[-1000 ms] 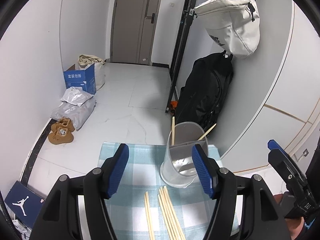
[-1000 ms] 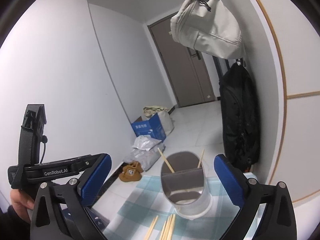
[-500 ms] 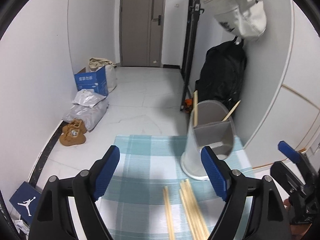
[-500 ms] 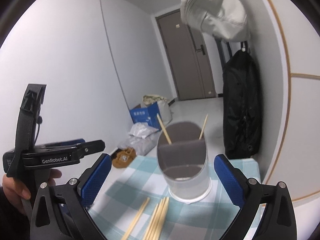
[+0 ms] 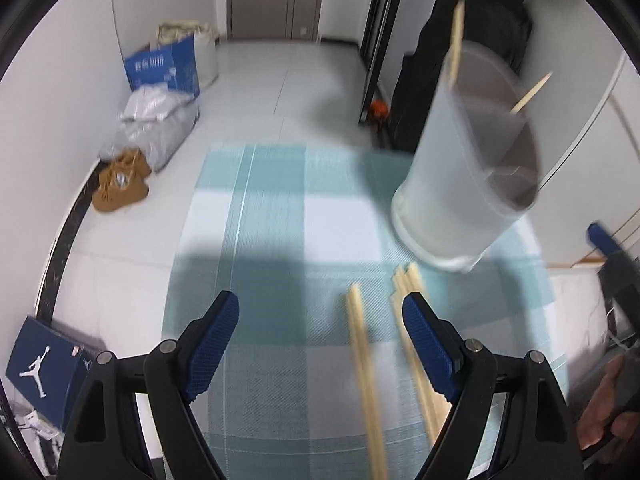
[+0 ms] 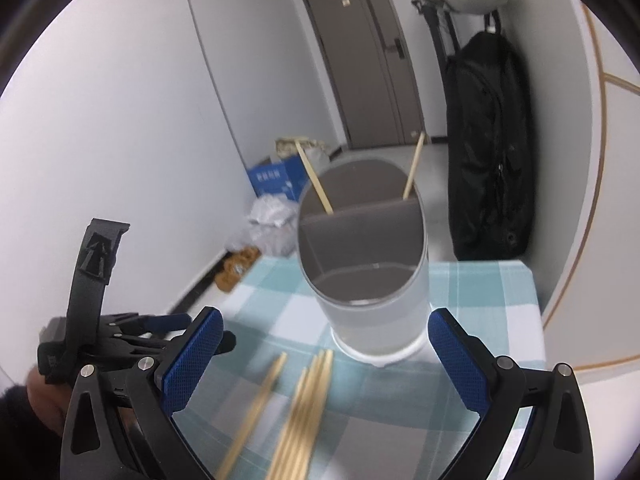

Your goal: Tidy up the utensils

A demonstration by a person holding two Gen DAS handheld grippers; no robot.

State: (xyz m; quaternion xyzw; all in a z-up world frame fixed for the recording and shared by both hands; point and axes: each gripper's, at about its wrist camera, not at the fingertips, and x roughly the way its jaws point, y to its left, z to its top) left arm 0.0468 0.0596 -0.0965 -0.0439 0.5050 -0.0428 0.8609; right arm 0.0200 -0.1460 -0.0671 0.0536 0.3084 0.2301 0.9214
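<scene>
A translucent white utensil holder (image 5: 468, 176) (image 6: 372, 280) stands on a teal checked cloth (image 5: 280, 220) (image 6: 480, 292), with two wooden chopsticks (image 5: 456, 40) (image 6: 316, 184) leaning inside it. Several more chopsticks (image 5: 368, 380) (image 6: 304, 412) lie loose on the cloth in front of it. My left gripper (image 5: 320, 336) hangs open above the cloth, just left of the loose chopsticks, nothing between its blue pads. My right gripper (image 6: 324, 356) is open too, low over the loose chopsticks and facing the holder. Each gripper shows at the edge of the other's view, held by a hand.
The cloth covers a small table beside a white wall on the right. On the floor beyond are a black bag (image 6: 488, 148), a blue carton (image 5: 164, 68), grey plastic bags (image 5: 156, 120), brown shoes (image 5: 120, 184) and a blue shoe box (image 5: 44, 364).
Both grippers have come down toward the table, and the left one tilted further down. The left jaws stand a little wider than a second ago. The holder and chopsticks loom larger.
</scene>
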